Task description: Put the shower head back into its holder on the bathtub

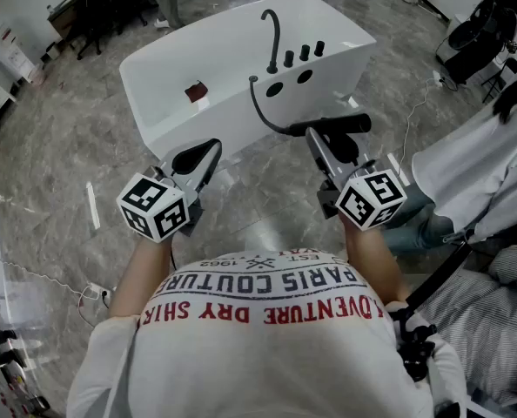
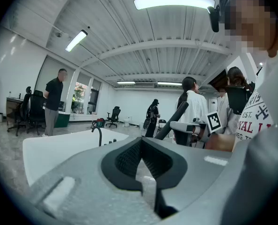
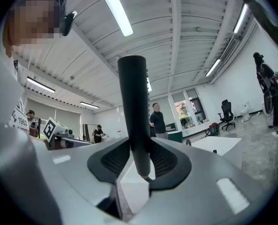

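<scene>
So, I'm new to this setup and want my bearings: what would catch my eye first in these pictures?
The white bathtub fills the top of the head view, with a black tap on its deck. Just in front of it, the right gripper is closed on the black shower head, whose hose loops back to the deck. The left gripper is shut and empty beside it.

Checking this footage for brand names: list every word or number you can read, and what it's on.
"PARIS COUTUR", cut off: the person's shirt, head view.
"DVENTURE DRY SHIR", red, cut off: same shirt.
"EST" and "1962": same shirt, by the collar.
Shirt print in the left gripper view: only fragments, "EST", "REG".
Red tag on the bathtub: too small to read.
Marker cubes: square patterns only, no words.
</scene>
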Demonstrator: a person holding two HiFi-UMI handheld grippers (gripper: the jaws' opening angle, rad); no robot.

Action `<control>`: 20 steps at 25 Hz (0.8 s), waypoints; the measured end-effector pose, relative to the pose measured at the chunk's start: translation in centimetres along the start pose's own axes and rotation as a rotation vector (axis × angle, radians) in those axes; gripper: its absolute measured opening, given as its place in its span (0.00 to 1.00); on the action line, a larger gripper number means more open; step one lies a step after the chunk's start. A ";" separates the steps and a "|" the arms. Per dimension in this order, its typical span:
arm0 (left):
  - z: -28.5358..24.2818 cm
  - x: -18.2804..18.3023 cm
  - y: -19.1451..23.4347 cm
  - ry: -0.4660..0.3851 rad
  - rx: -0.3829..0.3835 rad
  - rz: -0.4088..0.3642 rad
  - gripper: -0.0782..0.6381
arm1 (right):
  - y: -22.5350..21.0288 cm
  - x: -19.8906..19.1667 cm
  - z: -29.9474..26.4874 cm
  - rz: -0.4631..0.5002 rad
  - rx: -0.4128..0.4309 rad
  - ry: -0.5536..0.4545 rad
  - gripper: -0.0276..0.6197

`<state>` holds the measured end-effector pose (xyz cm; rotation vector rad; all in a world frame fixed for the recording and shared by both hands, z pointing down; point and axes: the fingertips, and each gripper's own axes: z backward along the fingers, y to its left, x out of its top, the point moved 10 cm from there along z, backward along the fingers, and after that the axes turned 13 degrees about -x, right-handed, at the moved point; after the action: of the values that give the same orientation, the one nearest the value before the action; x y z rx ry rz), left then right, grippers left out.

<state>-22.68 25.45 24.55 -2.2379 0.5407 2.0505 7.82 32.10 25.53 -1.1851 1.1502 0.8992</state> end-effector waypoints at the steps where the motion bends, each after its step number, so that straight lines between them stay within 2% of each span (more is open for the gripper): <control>1: -0.2 0.0 0.0 0.001 0.001 0.002 0.11 | -0.2 0.0 0.0 0.003 0.001 0.001 0.25; 20: -0.7 -1.0 -0.8 0.008 0.001 0.020 0.11 | -0.6 -0.7 0.5 0.012 0.028 0.013 0.26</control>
<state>-21.86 26.20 25.44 -2.2506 0.5664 2.0508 8.32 32.55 26.32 -1.1638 1.1780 0.8825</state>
